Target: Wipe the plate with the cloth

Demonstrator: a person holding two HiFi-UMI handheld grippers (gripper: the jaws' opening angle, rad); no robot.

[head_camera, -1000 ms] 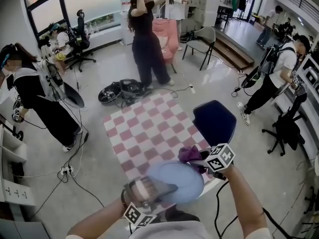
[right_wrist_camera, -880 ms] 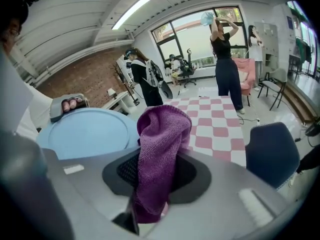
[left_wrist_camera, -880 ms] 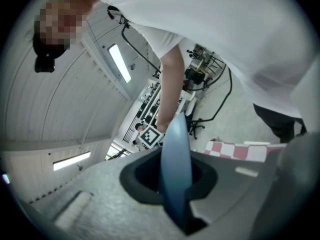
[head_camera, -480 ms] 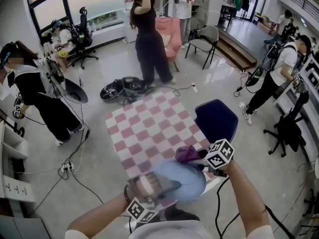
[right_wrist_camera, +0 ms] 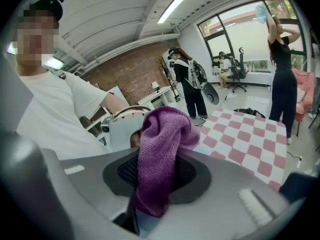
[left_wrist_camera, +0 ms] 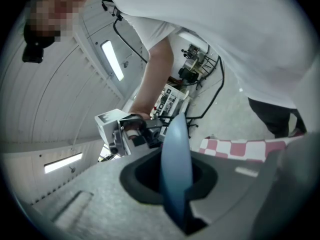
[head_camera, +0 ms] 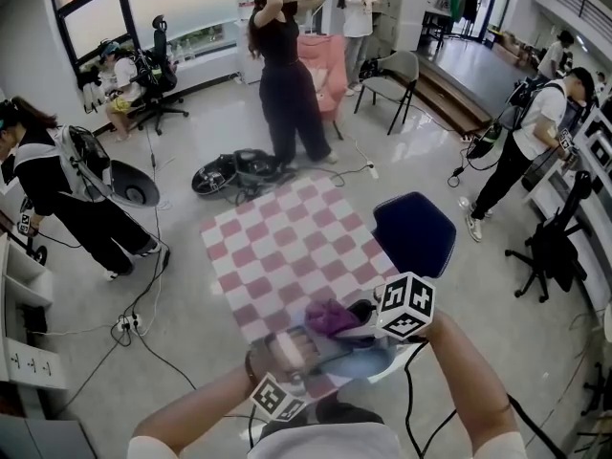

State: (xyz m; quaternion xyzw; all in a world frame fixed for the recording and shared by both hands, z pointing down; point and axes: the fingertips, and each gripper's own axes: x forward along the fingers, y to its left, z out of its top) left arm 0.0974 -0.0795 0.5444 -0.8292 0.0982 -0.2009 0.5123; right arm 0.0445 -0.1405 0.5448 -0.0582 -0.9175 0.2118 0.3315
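Checkered surface (head_camera: 287, 247) | plate (head_camera: 368, 361) now tilted edgewise | cloth (head_camera: 330, 318) shifted left

Checkered tabletop (head_camera: 287, 247) ahead seems open; navy chair (head_camera: 414, 229) borders its right

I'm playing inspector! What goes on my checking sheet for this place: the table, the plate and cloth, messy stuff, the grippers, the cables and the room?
Surface: table with a pink-and-white checked top, below the grippers.
Job's things: pale blue plate held up on edge; purple cloth bunched close by it.
Clutter: nothing seen on the table; black gear lies on the floor beyond it.
Grippers: left gripper shut on the plate; right gripper shut on the cloth.
Cables: loose cables and a power strip on the floor left of the table.
Surroundings: navy chair at the table's right; several people around the room.
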